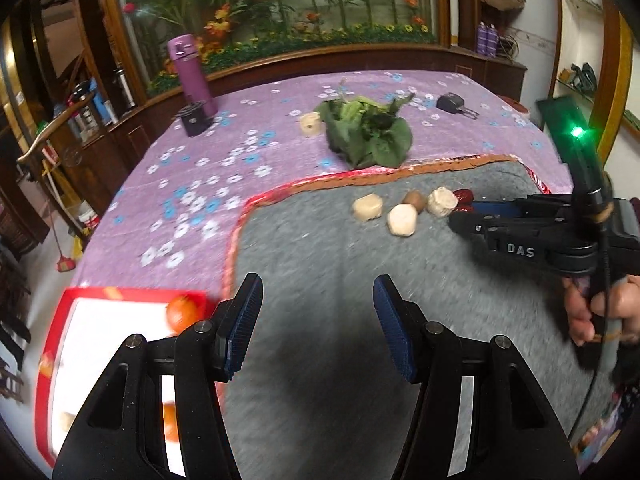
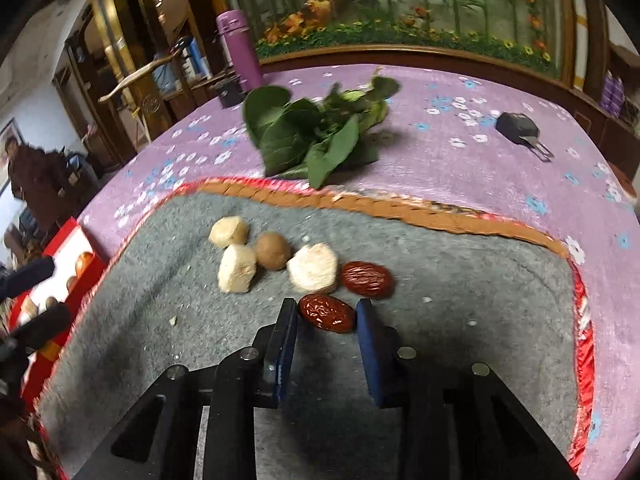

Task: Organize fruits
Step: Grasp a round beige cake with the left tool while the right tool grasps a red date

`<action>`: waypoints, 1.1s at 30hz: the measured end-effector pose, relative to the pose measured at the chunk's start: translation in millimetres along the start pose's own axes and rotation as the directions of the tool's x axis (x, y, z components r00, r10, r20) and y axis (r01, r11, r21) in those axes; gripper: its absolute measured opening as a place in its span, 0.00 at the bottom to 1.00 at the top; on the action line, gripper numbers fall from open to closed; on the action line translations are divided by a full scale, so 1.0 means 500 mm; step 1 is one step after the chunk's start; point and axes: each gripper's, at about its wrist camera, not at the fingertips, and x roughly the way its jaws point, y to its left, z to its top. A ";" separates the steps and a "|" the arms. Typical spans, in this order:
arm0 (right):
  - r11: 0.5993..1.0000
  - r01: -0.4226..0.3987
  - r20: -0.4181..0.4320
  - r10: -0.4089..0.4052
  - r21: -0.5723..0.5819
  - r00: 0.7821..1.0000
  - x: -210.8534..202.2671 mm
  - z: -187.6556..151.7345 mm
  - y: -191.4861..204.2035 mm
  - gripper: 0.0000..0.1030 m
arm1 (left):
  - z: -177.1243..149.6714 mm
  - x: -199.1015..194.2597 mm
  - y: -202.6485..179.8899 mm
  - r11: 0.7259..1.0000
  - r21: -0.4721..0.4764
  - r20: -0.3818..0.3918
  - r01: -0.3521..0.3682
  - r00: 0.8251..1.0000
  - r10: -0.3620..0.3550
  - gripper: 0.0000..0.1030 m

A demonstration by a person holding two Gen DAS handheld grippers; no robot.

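Two red dates (image 2: 328,313), three pale chunks (image 2: 237,268), one brown fruit (image 2: 273,251)

The left wrist view looks from low over the grey felt mat (image 1: 340,264), facing forward toward the wooden-framed painting of flowers (image 1: 280,4). The right wrist view sits closer to the mat (image 2: 440,288), facing the same way. Both views share the mat, the bunch of green leaves (image 1: 366,132) (image 2: 316,136) and the purple flowered cloth (image 1: 224,152) (image 2: 460,160) on the bench.
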 end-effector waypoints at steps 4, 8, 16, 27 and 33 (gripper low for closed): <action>0.989 -0.071 0.015 0.070 0.133 0.997 -0.025 0.005 -0.058 0.29 | 0.031 0.048 -0.031 0.998 -0.012 -0.026 0.061 0.998 -0.061 0.56; 0.952 -0.157 0.066 0.145 0.262 0.987 -0.052 0.012 -0.109 0.29 | 0.057 0.093 -0.063 0.995 -0.008 -0.056 0.100 0.993 -0.101 0.56; 0.906 -0.162 0.079 0.142 0.391 0.987 -0.060 0.012 -0.156 0.29 | 0.084 0.165 -0.105 0.992 0.030 -0.108 0.125 0.987 -0.122 0.56; 0.896 -0.175 0.110 0.142 0.408 0.984 -0.066 0.018 -0.169 0.29 | 0.087 0.200 -0.101 0.986 -0.006 -0.098 0.165 0.981 -0.165 0.26; 0.900 -0.198 0.127 0.161 0.388 0.979 -0.068 0.017 -0.162 0.28 | 0.080 0.150 -0.093 0.988 -0.024 -0.037 0.152 0.988 -0.153 0.26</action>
